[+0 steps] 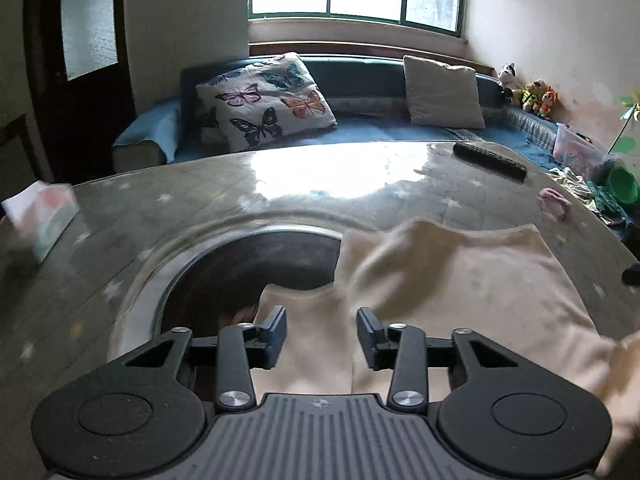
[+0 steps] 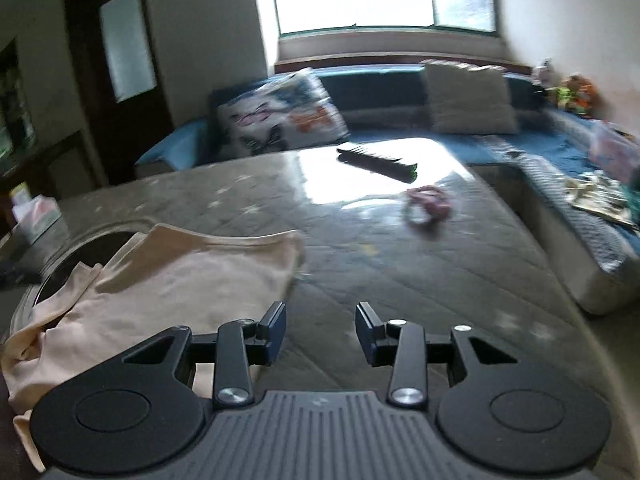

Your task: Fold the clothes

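A cream garment (image 1: 448, 280) lies spread on the grey glass-topped table (image 1: 200, 200), partly over a dark round opening (image 1: 240, 264) in it. My left gripper (image 1: 321, 336) is open and empty, just above the garment's near part. In the right wrist view the same garment (image 2: 180, 280) lies to the left, with one edge folded up. My right gripper (image 2: 321, 332) is open and empty, over bare table beside the garment's right edge.
A tissue box (image 1: 40, 216) sits at the table's left. A black remote (image 1: 490, 160) and a pink hair tie (image 1: 554, 200) lie at the far right. Behind is a blue sofa (image 1: 360, 128) with cushions, toys and clutter.
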`<state>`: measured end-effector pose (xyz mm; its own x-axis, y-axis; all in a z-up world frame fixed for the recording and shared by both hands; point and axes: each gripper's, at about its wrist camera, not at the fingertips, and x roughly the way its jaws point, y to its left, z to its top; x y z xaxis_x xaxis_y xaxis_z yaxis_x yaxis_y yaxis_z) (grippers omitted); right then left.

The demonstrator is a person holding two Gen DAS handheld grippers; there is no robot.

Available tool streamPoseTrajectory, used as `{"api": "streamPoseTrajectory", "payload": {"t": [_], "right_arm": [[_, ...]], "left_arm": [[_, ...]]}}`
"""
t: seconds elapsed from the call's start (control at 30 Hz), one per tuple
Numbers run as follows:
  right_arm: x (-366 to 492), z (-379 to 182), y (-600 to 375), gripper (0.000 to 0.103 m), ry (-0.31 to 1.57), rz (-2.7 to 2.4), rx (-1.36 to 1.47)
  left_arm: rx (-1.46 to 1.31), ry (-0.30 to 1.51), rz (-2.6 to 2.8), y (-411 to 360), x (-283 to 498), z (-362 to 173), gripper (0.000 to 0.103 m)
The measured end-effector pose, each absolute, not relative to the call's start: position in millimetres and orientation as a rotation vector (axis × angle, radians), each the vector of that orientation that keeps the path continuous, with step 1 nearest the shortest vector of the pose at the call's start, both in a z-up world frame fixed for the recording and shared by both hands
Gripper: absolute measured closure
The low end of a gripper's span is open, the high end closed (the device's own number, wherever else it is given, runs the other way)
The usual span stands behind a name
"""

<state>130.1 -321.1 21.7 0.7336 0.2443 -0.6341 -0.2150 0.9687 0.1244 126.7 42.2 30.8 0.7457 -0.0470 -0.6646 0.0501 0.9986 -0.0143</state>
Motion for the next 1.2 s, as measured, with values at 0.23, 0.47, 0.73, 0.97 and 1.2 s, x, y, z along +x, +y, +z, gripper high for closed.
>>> {"api": "streamPoseTrajectory", "payload": {"t": [0.23,0.47,0.73,0.97,1.2], "right_arm": [[193.9,-0.5,-287.1,0.065,0.786,0.343,0.045],[240.3,-21.9,-271.9,0.066,0.848,0.340,0.026],[255.7,-25.4,-267.7,0.096,0.854,0.328,0.030],[270.0,-19.1,-254.7,0.099,0.815,0.312,-0.027],[284.0,-18.4,-239.8,0.093,0.810,0.310,-0.074]], "left_arm": [[0.019,0.779,-0.078,29.4,197.6,10.2,0.062],[0.018,0.841,-0.085,31.1,230.6,-14.5,0.065],[-0.003,0.806,-0.135,34.0,235.0,-16.3,0.100],[0.014,0.750,-0.050,44.4,240.7,-8.3,0.101],[0.019,0.784,-0.021,48.7,246.7,-16.3,0.095]]}}
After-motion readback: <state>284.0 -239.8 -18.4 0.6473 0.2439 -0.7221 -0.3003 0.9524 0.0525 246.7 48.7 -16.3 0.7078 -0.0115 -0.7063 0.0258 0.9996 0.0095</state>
